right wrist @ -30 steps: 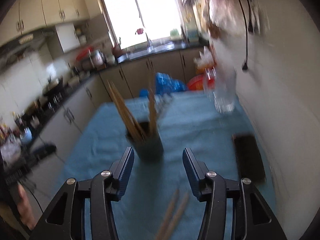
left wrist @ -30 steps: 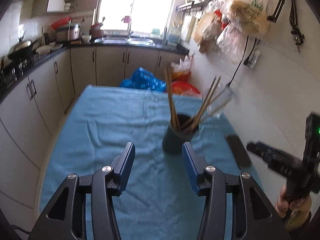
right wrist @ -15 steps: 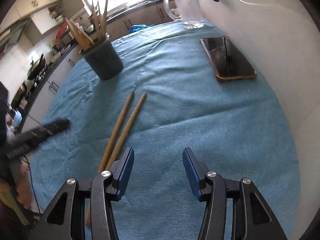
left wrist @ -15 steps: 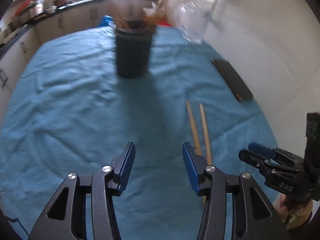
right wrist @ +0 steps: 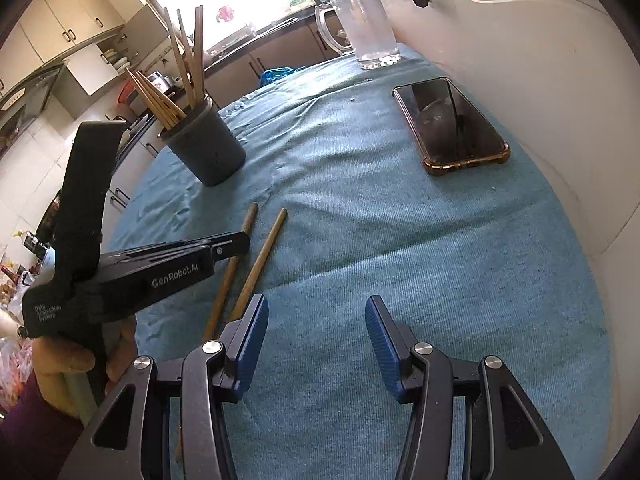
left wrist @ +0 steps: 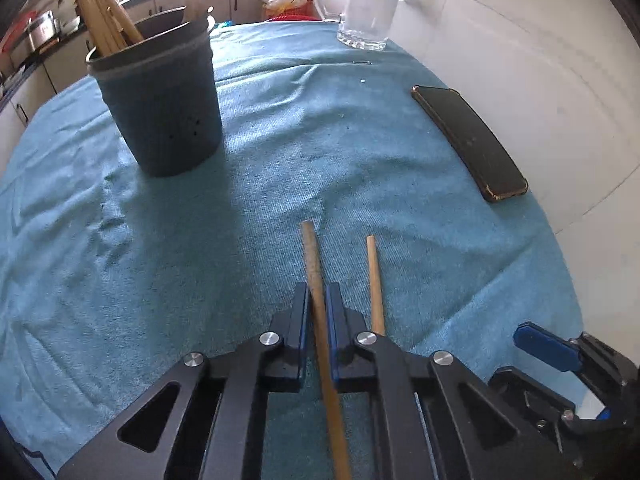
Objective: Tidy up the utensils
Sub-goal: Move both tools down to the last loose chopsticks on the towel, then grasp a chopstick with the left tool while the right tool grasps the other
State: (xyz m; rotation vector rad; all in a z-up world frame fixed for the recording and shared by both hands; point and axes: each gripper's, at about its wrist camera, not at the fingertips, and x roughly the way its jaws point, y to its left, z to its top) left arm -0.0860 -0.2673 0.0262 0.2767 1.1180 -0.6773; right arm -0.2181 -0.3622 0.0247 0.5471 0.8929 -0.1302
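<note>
Two loose wooden chopsticks lie side by side on the blue cloth point(left wrist: 280, 168). My left gripper point(left wrist: 317, 292) has its jaws closing on the left chopstick point(left wrist: 312, 256), and the pads press its sides. The other chopstick point(left wrist: 374, 280) lies free just to its right. In the right wrist view the left gripper point(right wrist: 240, 240) reaches in from the left over the held chopstick point(right wrist: 251, 216) and the free chopstick point(right wrist: 268, 248). My right gripper point(right wrist: 316, 320) hangs open above bare cloth, right of the pair. A dark grey holder point(left wrist: 160, 92) point(right wrist: 212, 152) with several chopsticks stands beyond.
A phone point(left wrist: 472, 140) point(right wrist: 452, 124) in an orange-edged case lies near the white wall on the right. A glass mug point(left wrist: 368, 4) point(right wrist: 368, 28) stands at the far end of the table. Kitchen cabinets and a counter run along the left.
The left gripper dropped toward the table, slid over the left chopstick and shut on it. The right gripper sank earlier and has since held still, open.
</note>
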